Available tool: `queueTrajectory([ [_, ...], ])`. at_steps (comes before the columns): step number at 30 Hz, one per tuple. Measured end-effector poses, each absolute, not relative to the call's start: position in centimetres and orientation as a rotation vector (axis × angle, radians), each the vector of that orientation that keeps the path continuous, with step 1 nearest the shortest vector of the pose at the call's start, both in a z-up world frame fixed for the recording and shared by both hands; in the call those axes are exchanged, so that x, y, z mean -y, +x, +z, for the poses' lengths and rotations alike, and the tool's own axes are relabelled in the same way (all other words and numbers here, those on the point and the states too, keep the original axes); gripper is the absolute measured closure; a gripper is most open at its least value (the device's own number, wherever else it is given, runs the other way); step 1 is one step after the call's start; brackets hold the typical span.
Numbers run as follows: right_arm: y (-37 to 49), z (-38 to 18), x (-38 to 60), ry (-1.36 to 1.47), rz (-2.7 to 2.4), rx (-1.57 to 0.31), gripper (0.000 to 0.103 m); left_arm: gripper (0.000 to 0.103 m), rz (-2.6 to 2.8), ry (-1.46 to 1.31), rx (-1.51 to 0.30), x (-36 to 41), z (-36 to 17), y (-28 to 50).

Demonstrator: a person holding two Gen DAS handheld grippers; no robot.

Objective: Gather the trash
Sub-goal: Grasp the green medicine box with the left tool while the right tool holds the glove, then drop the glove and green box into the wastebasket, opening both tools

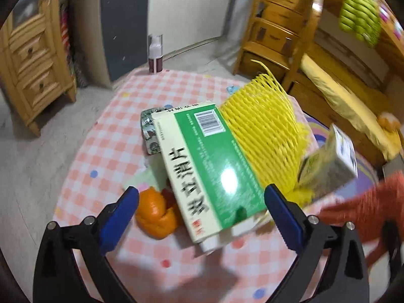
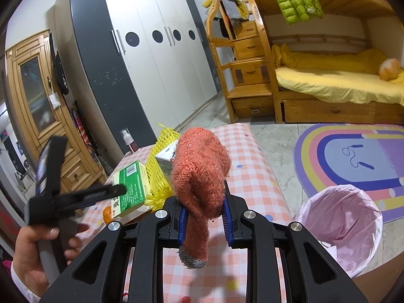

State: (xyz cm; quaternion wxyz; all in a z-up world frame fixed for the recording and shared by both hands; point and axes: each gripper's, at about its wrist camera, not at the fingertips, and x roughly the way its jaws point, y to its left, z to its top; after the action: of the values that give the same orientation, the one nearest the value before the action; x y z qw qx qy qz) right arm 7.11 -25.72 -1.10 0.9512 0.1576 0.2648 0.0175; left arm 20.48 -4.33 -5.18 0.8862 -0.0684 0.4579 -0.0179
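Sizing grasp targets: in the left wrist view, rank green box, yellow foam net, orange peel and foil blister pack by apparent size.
1. green box, though it lies nearest the camera, which inflates it.
2. yellow foam net, partly hidden behind the box, so this ranking against the box is unsure.
3. orange peel.
4. foil blister pack, mostly covered by the box.

A tall white and dark grey wardrobe (image 2: 151, 58) fills the far wall, a pine cabinet (image 2: 38, 106) beside it. Wooden bunk bed (image 2: 335, 85) with yellow bedding stands right, drawer steps (image 2: 248, 75) at its end. Pale marbled floor (image 2: 277, 136) carries a rainbow rug (image 2: 358, 156).
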Motion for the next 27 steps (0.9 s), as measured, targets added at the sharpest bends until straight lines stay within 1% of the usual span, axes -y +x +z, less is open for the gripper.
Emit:
queueTrajectory([
  [5,7.0,-1.2,26.2,0.349,0.045,-0.537,0.078,0.007,0.050,-0.165,-0.983,5.9,-5.4,22.6],
  [10,7.1,-1.3,26.5,0.369,0.056,-0.542,0.078,0.007,0.097,-0.109,-1.039,7.0,-7.2,23.9],
  [14,7.4,-1.3,26.3,0.357,0.064,-0.552,0.078,0.007,0.107,-0.127,-1.063,6.6,-8.3,24.0],
  [15,7.3,-1.3,26.3,0.357,0.064,-0.552,0.078,0.007,0.091,-0.132,-1.055,6.5,-8.4,23.7],
  [16,7.3,-1.3,26.4,0.359,0.062,-0.549,0.078,0.011,0.086,-0.127,-1.037,6.5,-8.2,23.4],
  [17,7.2,-1.3,26.5,0.361,0.061,-0.546,0.078,0.017,0.073,-0.110,-1.006,6.4,-7.8,22.9],
  [21,6.7,-1.1,26.9,0.378,0.052,-0.513,0.079,0.019,-0.002,-0.035,-0.897,5.8,-5.2,20.5],
  [27,4.7,0.3,28.4,0.412,0.007,-0.413,0.080,0.019,-0.194,-0.030,-0.773,5.2,-0.4,14.4],
])
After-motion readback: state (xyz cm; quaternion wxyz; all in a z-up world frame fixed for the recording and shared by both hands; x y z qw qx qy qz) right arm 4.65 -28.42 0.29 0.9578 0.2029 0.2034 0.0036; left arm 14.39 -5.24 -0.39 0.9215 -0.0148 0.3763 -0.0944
